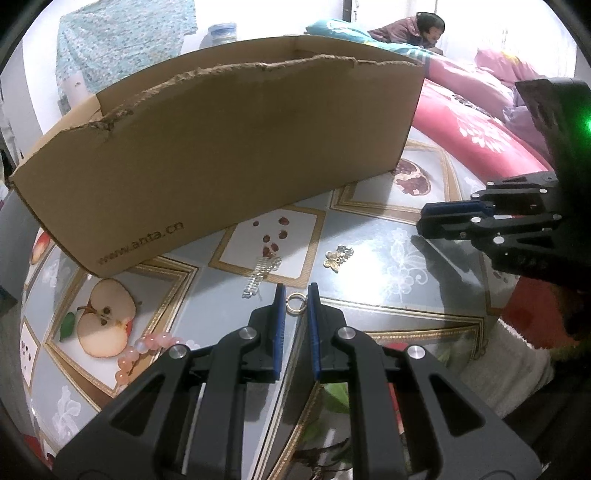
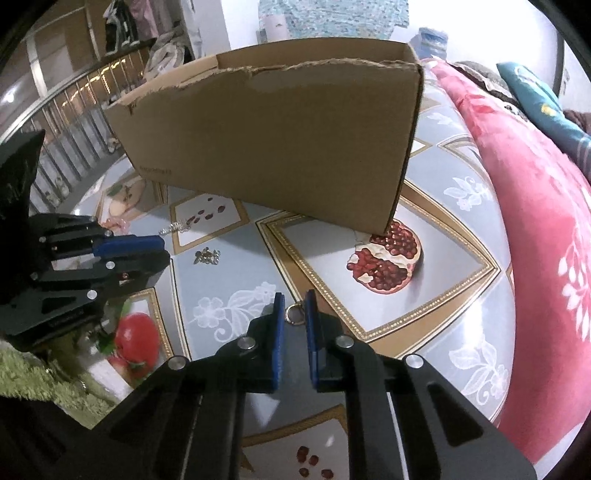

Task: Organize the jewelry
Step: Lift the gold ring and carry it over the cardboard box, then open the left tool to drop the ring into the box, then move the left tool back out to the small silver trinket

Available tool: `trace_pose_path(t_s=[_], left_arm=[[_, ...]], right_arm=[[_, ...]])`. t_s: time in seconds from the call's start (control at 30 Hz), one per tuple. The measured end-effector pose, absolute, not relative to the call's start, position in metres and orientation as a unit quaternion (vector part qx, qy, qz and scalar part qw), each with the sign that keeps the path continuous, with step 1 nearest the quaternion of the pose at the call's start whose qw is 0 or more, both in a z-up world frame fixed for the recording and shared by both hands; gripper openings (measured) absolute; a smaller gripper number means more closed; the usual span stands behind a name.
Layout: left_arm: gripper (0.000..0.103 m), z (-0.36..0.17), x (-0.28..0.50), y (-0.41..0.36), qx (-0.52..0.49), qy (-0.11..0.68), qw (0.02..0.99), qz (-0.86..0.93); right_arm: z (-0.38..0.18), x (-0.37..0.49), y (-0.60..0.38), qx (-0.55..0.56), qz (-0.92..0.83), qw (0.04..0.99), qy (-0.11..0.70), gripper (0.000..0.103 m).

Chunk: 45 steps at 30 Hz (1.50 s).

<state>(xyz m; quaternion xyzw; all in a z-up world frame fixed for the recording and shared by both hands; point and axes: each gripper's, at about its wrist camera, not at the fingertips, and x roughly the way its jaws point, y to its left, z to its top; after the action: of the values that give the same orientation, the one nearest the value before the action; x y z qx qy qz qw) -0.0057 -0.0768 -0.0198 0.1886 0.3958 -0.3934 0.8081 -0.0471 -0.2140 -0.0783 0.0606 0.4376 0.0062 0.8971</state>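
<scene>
My left gripper holds a small gold ring between its blue pads, just above the table. My right gripper holds another gold ring the same way. An open cardboard box stands on the table behind both; it also shows in the right wrist view. On the table lie a gold butterfly brooch, a clear crystal bracelet and a pink bead bracelet. In the right wrist view the brooch and crystal bracelet lie near the left gripper.
The table has a glossy fruit-print cover. A red quilt on a bed borders the table's right side. A person lies on the bed in the background. The right gripper shows at the right in the left wrist view.
</scene>
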Motion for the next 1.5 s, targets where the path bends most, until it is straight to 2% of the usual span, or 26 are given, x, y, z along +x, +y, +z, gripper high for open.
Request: trace_pose_path(t_s=[0.17,0.33,0.5,0.6,0.77,0.9,1.0,1.03,1.07,1.33,1.5], left_arm=[[0.011,0.001,-0.004,-0.068,0.165,0.383,0.819,-0.395],[0.011,0.057,0.004,-0.054,0.097,0.341,0.831,-0.430],[0.011,0.100,0.035,-0.061,0.085,0.300,0.847,-0.431],[0.011,0.102,0.064,-0.077,0.090,0.319,0.848,-0.414],[0.011,0.085,0.122,-0.111,0.090,0.390,0.829,-0.389],[0.011,0.070,0.145,-0.125,0.067,0.415,0.826,-0.376],[0.020,0.063,0.152,-0.128,0.052,0.427,0.822,-0.373],[0.022,0.061,0.153,-0.127,0.044,0.428,0.821,-0.375],[0.023,0.060,0.154,-0.126,0.040,0.427,0.821,-0.377],[0.029,0.076,0.144,-0.102,0.000,0.397,0.838,-0.373],[0.032,0.093,0.123,-0.077,-0.014,0.368,0.850,-0.376]], right_arm=[[-0.060,-0.052,-0.216,0.076,0.010,0.906,0.417,0.011],[-0.013,-0.047,-0.209,0.057,0.019,0.931,0.361,0.011],[0.030,-0.020,-0.201,0.040,0.036,0.954,0.294,0.011],[0.038,0.011,-0.204,0.053,0.046,0.953,0.295,0.011],[0.025,0.071,-0.218,0.092,0.030,0.927,0.361,0.011],[0.015,0.097,-0.234,0.127,0.005,0.910,0.395,0.012],[0.013,0.096,-0.242,0.146,0.005,0.908,0.392,0.018],[0.014,0.094,-0.244,0.150,0.004,0.909,0.388,0.026],[0.016,0.092,-0.246,0.153,0.002,0.911,0.383,0.029],[0.037,0.063,-0.264,0.166,-0.009,0.928,0.334,0.030],[0.050,0.029,-0.259,0.154,0.007,0.940,0.305,0.036]])
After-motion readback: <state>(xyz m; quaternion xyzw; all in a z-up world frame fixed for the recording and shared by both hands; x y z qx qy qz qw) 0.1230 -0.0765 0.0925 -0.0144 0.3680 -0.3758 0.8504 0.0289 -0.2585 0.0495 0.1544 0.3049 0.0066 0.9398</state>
